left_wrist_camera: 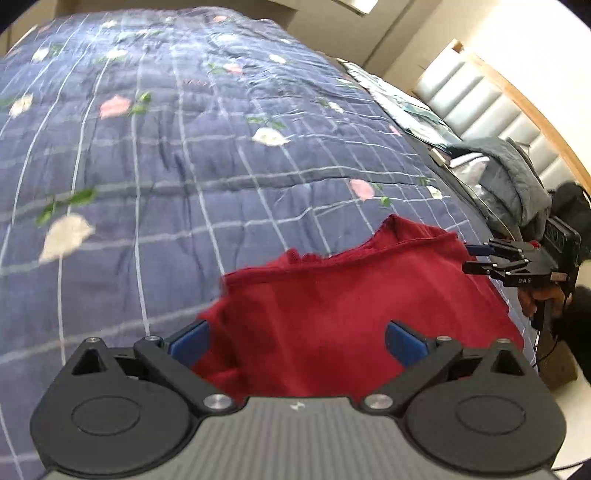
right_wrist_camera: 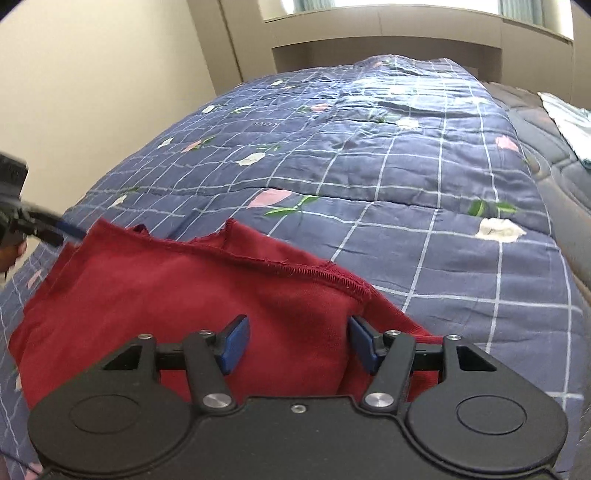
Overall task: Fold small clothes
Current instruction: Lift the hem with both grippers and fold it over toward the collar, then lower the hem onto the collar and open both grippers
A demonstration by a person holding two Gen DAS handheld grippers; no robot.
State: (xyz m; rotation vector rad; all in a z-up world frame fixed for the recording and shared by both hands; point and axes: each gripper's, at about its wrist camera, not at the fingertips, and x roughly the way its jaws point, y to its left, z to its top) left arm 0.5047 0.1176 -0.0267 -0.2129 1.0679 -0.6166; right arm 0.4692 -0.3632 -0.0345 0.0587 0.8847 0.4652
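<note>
A dark red garment (left_wrist_camera: 351, 306) lies spread flat on the blue checked quilt (left_wrist_camera: 184, 166), its hemmed edge toward the far side. My left gripper (left_wrist_camera: 297, 343) hovers over its near left part, blue pads wide apart and nothing pressed between them. Seen from the right wrist, the same garment (right_wrist_camera: 184, 295) fills the lower left, and my right gripper (right_wrist_camera: 300, 343) stands open above its near right corner, the pads clear of the cloth. Each gripper shows in the other view: the right gripper (left_wrist_camera: 468, 258) at the cloth's far right corner, the left gripper (right_wrist_camera: 68, 234) at its left corner.
The quilt (right_wrist_camera: 406, 184) covers most of the bed. A grey padded jacket (left_wrist_camera: 517, 181) and a light patterned cloth (left_wrist_camera: 410, 107) lie near the padded headboard (left_wrist_camera: 480, 96). A hand (left_wrist_camera: 543, 299) holds the right gripper. Beyond the bed are a wall (right_wrist_camera: 92, 92) and a window ledge (right_wrist_camera: 388, 33).
</note>
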